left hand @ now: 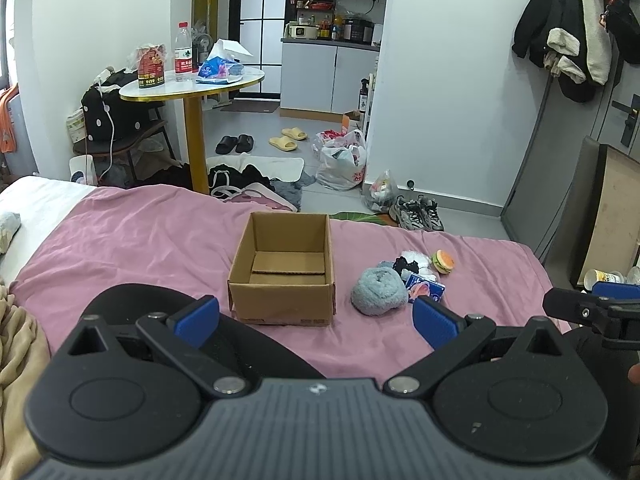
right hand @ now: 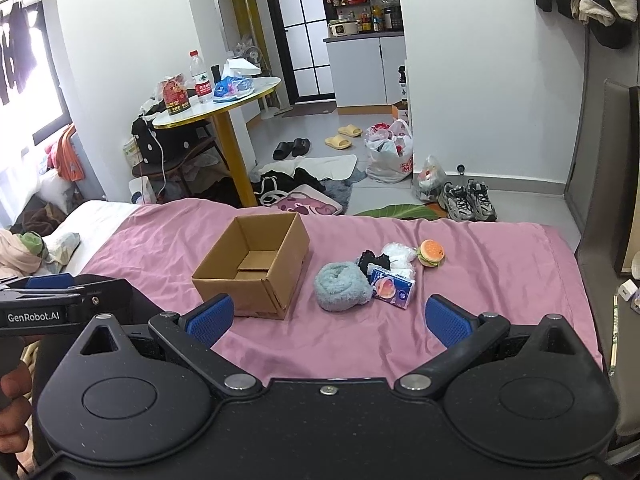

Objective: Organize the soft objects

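Both my claws, left claw (left hand: 316, 318) and right claw (right hand: 329, 318), hung wide and empty over the near edge of the bed (right hand: 500, 280). The soft pile lay right of the empty cardboard box (right hand: 256, 264): blue-grey towel roll (right hand: 342, 286), tissue pack (right hand: 392, 288), burger toy (right hand: 431, 253). Items touched, so pinching the roll risked dragging the pack along; nothing blocked the box.

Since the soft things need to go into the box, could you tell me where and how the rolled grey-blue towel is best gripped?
Grip the rolled grey-blue towel across its rounded middle, coming from above with the open right gripper. It lies as a plump bundle on the pink sheet, its near side free, while the tissue packet crowds its right, so keep the fingers clear of that side.
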The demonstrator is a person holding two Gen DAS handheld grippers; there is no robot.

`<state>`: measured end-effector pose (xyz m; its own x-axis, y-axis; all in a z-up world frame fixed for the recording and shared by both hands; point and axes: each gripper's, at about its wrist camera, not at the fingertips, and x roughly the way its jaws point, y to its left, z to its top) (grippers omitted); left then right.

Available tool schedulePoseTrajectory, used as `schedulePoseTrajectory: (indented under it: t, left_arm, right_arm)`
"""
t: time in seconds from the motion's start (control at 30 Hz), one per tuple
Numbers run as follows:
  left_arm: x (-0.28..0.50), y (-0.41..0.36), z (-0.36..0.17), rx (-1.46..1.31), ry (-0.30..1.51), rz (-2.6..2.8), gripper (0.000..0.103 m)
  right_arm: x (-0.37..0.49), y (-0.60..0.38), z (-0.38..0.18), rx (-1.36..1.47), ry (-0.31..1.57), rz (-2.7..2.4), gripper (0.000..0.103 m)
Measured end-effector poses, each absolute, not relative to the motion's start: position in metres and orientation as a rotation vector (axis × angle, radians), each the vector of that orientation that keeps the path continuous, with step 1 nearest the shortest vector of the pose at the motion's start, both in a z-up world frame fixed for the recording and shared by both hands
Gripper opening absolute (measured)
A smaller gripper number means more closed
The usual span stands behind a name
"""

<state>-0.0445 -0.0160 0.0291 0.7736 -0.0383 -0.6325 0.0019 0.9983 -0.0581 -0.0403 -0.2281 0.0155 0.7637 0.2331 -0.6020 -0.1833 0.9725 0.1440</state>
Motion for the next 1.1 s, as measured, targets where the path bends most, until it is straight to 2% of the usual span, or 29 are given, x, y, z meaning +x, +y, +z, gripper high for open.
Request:
schedulePoseTrajectory:
  t: [0.47,1.1]
  left_arm:
    - [-0.036,-0.017,0.023,-0.066,0.683,-0.028,0.102]
    - [0.033,-0.027,-0.011,-0.080,0.738,-0.072,0.101]
  right_arm:
    - [-0.021,-0.231,0.007,0.081,0.683,0.196,0.103]
    - [0.049,-0.245,-0.043,0.238,0.791,0.175,0.103]
